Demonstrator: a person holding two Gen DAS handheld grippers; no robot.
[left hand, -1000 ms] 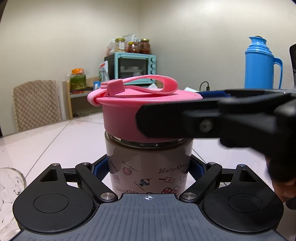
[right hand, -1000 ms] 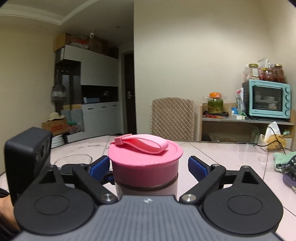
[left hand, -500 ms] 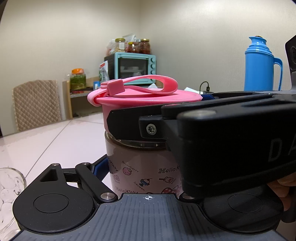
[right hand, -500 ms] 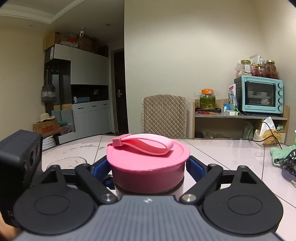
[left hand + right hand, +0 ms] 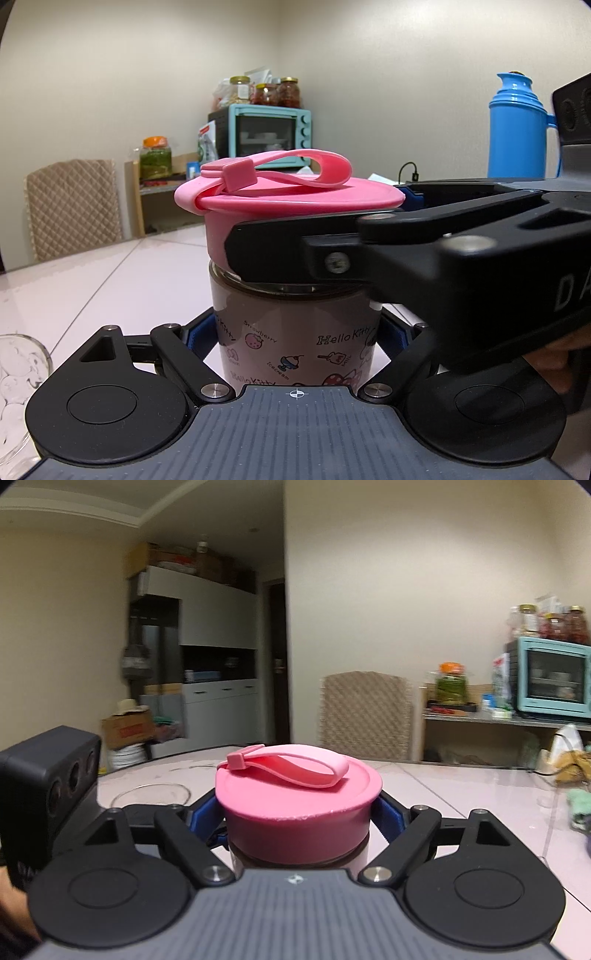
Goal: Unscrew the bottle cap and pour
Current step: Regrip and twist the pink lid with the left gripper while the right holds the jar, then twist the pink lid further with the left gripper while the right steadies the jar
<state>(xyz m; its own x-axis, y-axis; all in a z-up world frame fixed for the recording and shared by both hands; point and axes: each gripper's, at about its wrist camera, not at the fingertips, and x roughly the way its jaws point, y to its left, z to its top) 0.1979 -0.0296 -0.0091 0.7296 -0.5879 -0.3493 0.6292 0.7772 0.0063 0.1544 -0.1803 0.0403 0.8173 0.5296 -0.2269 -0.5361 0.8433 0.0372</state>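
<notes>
Left gripper [image 5: 295, 338] clamped on bottle [image 5: 295, 332] body; right gripper [image 5: 299, 812] clamped on pink cap [image 5: 299, 805], its finger [image 5: 280, 254] hiding the cap's lower edge.

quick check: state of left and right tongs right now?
Left tongs: shut on the bottle, around its printed body.
Right tongs: shut on the pink cap, pads against both sides.

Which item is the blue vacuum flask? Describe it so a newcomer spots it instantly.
Start at the pale pink table in the left wrist view and look past the Hello Kitty bottle to the far right, against the bare wall. The blue vacuum flask stands there upright, partly behind the right hand-held gripper. It is the only bright blue, tall, handled vessel; the oven is teal and boxy.
</notes>
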